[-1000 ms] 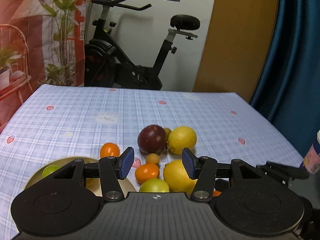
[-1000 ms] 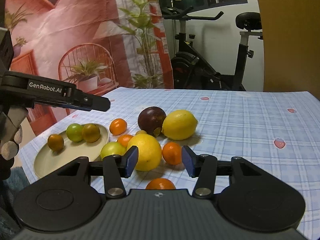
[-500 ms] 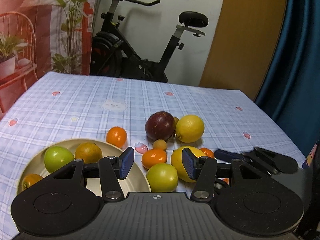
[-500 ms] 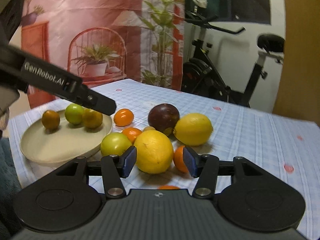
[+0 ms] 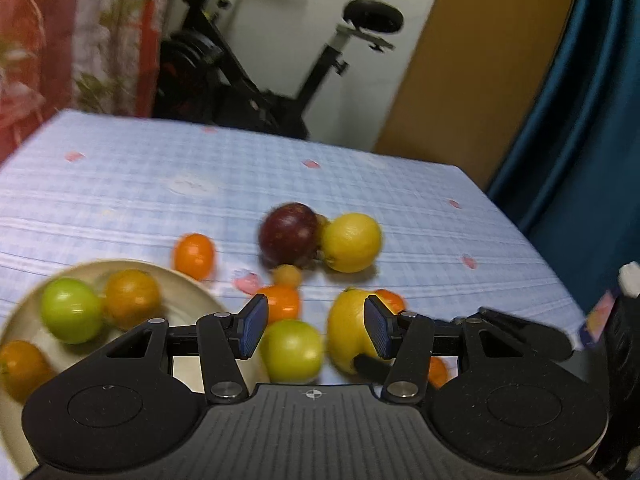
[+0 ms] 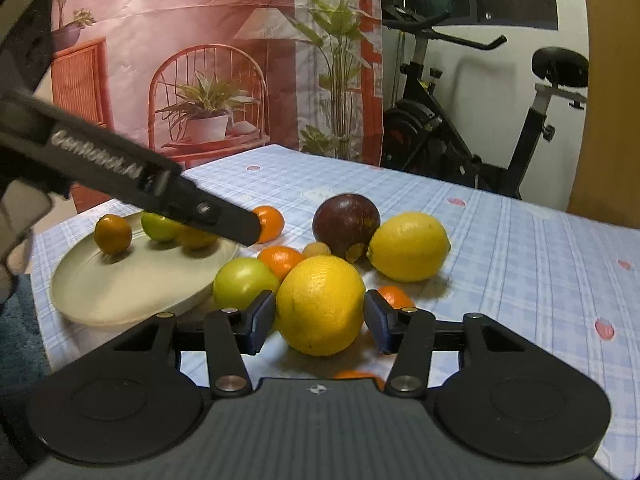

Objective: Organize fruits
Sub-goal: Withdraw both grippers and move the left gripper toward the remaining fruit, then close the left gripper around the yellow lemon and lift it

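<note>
The right gripper (image 6: 319,322) stands wide open and holds nothing; the big yellow orange (image 6: 320,305) sits on the desk (image 6: 520,256) directly between its two blue pads (image 6: 260,322), with a sliver of gap on either side. The step in hand looks like taking this orange and carrying it to the cream plate (image 6: 120,292), which lies ahead and to the left of this gripper and already carries three small fruits.

To do it well, the person should ease the gripper a touch further forward so the pads meet the orange at its widest girth, not on the near curve where a round skin would squirt out. Closing should be slow and even. A green fruit (image 6: 244,284) rests just left of the left pad and a small tangerine (image 6: 394,295) peeks out just behind the right pad; the fingers need to slip past both without nudging them, or they may roll. Lifting straight up before swinging left would spare the lemon (image 6: 408,246) and the dark purple fruit (image 6: 346,222) farther ahead.

The left gripper (image 5: 316,332) is likewise open and empty, hovering over the green fruit (image 5: 294,350); its view is blurred. Its arm crosses above the plate, so the carry should wait for it or pass beneath with care.
</note>
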